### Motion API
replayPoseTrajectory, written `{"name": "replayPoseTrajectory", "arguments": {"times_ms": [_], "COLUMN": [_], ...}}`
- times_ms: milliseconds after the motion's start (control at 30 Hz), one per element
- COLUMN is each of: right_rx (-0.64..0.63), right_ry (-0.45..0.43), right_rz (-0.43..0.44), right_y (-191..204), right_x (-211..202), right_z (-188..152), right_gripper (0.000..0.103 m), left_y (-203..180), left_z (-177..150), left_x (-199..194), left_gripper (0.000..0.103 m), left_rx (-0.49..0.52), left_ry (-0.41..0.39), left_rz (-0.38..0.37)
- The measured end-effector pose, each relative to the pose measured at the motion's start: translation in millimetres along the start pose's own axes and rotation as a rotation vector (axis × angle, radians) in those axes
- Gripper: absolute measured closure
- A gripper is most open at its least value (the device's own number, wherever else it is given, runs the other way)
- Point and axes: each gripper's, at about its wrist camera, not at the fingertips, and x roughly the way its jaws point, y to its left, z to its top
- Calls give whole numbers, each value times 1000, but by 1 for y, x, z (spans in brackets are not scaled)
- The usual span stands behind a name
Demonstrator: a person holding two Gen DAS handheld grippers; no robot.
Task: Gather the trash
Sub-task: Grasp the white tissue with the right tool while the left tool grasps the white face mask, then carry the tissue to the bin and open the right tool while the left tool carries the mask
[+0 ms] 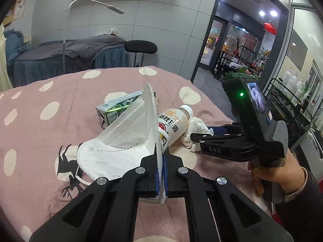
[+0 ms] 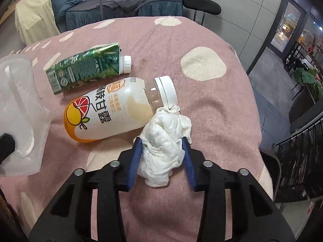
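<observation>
My left gripper (image 1: 161, 151) is shut on the edge of a white face mask (image 1: 121, 141), which it holds raised over the pink spotted bedcover (image 1: 60, 92); the mask (image 2: 18, 111) also fills the left edge of the right wrist view. My right gripper (image 2: 162, 141) has its blue pads pressed on both sides of a crumpled white tissue (image 2: 165, 129), which still rests on the cover. Touching the tissue lies a capped drink bottle (image 2: 113, 109) with an orange-fruit label. Beyond it a green carton (image 2: 84, 66) lies on its side. A hand (image 1: 282, 173) holds the right gripper (image 1: 203, 134).
The bedcover (image 2: 201, 111) drops off at its far and right edges. Behind it stand a black stool (image 1: 141, 47), a grey-covered treatment bed (image 1: 70, 54) and a lamp arm (image 1: 97, 4). A black metal rack (image 2: 298, 157) stands to the right.
</observation>
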Motion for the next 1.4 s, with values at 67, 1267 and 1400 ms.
{"name": "replayPoseTrajectory", "arguments": {"times_ms": [67,1267,1400], "right_rx": [9,413,457], "right_ry": [-25,-318,-269], "right_rz": [9,-137,-185], "right_y": [-2,-153,-177], "right_x": [-9,-117,-99], "right_z": [-4,-148,-164], "right_gripper": [77,80,80], "left_y": [-3,-119,-138], "left_z": [-1,13,16], "left_x": [1,30,37], "left_gripper": [99,99,99], "left_rx": [1,165,197], "left_ry": [-2,15,20], "left_rz": [2,-175,-198]}}
